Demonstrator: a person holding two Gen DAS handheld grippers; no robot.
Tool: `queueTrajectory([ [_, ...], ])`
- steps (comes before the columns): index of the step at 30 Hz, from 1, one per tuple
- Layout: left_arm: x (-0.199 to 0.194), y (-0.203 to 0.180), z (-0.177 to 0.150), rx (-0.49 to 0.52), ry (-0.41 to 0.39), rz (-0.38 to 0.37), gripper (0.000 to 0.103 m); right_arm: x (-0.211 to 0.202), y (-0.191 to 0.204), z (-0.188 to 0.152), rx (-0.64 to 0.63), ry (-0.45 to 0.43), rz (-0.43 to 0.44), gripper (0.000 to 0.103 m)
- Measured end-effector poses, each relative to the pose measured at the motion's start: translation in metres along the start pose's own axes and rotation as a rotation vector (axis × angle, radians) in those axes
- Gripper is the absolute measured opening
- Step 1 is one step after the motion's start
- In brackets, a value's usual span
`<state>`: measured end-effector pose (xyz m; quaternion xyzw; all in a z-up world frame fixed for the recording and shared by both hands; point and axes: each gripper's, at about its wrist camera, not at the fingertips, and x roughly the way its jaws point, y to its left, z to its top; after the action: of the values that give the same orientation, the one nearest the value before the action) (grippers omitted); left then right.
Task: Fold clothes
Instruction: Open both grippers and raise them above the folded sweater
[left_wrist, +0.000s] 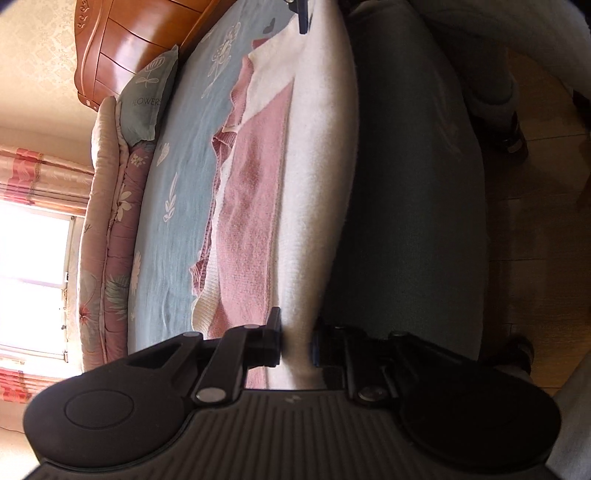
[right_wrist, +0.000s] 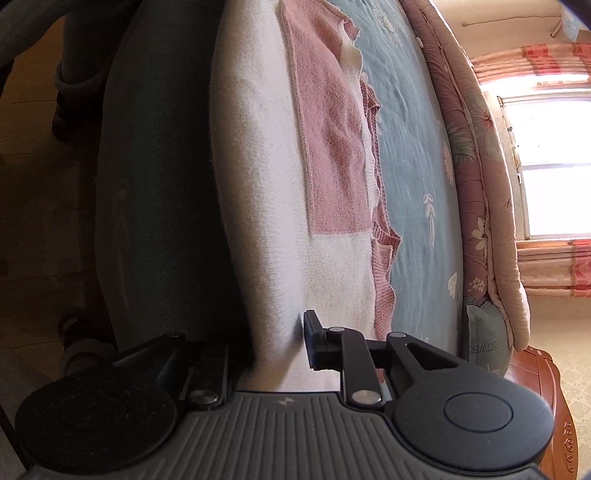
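A pink and white knitted sweater (left_wrist: 255, 206) lies on a bed with a light blue flowered sheet (left_wrist: 177, 177); its white edge hangs at the near side of the bed. My left gripper (left_wrist: 297, 343) is shut on the sweater's white edge at one end. My right gripper (right_wrist: 280, 343) is shut on the same white edge (right_wrist: 258, 184) at the other end; it also shows at the top of the left wrist view (left_wrist: 301, 14). Both views are rolled sideways.
A folded quilt (right_wrist: 476, 177) lies along the far side of the bed. A blue pillow (left_wrist: 147, 99) leans on the wooden headboard (left_wrist: 122, 48). A window with pink curtains (right_wrist: 546, 166) is behind. My legs and the wooden floor (left_wrist: 535, 221) are at the near side.
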<state>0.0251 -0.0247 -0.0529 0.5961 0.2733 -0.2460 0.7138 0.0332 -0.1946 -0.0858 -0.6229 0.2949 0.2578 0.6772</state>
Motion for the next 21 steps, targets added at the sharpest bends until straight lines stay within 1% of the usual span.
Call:
queueTrajectory([
  [2,-0.012,0.014,-0.009,-0.046,0.009,-0.047,0.016,-0.011,-0.014,-0.010,0.036,0.008,0.038,0.029],
  [5,-0.028,0.038,-0.021,-0.130,0.025,-0.107,0.016,-0.029,-0.035,-0.023,0.089,-0.017,0.099,0.032],
  [6,-0.031,0.046,-0.023,-0.158,0.024,-0.110,0.016,-0.034,-0.040,-0.026,0.103,-0.026,0.115,0.036],
  [8,-0.036,0.061,-0.027,-0.221,0.015,-0.110,0.016,-0.044,-0.051,-0.032,0.131,-0.045,0.151,0.037],
  [11,-0.037,0.081,-0.027,-0.343,-0.018,-0.123,0.016,-0.054,-0.060,-0.037,0.189,-0.066,0.151,0.037],
  [12,-0.033,0.088,-0.027,-0.412,-0.033,-0.158,0.016,-0.054,-0.065,-0.036,0.220,-0.075,0.154,0.037],
  [14,-0.027,0.099,-0.030,-0.547,-0.066,-0.232,0.016,-0.057,-0.077,-0.036,0.326,-0.127,0.202,0.037],
  [16,-0.017,0.104,-0.031,-0.633,-0.075,-0.268,0.016,-0.058,-0.089,-0.035,0.449,-0.175,0.253,0.037],
  [19,0.006,0.105,-0.036,-0.768,-0.054,-0.313,0.016,-0.047,-0.097,-0.033,0.598,-0.203,0.288,0.037],
  [21,0.015,0.092,-0.044,-0.823,-0.018,-0.338,0.016,-0.030,-0.096,-0.034,0.682,-0.200,0.335,0.037],
])
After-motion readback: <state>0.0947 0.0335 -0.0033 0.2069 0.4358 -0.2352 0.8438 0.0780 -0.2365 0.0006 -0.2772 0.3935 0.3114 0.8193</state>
